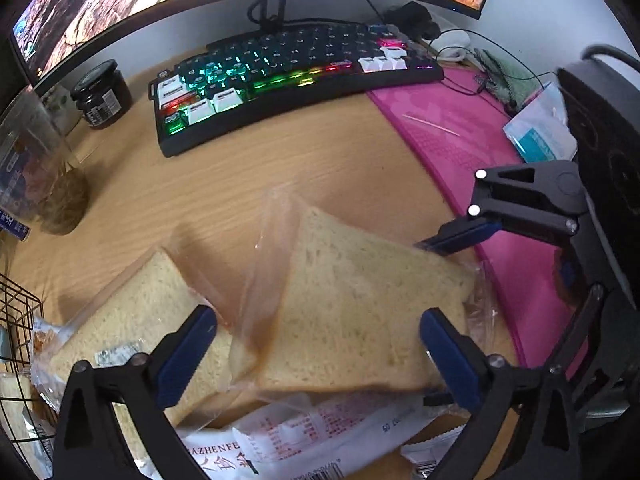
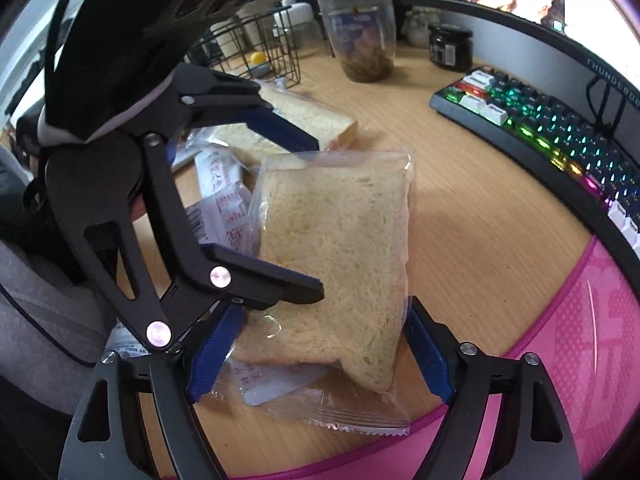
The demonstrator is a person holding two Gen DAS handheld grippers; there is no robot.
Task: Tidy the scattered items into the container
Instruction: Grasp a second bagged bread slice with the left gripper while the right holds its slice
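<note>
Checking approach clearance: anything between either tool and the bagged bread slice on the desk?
Nothing visible. The left tool and right tool both straddle the bagged bread slice, open, with only its clear wrapper around it. It rests partly on a printed snack packet.

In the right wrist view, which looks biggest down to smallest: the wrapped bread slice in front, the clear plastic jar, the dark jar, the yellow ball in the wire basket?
1. Wrapped bread slice, though it lies nearest the camera.
2. Clear plastic jar.
3. Dark jar.
4. Yellow ball.
</note>
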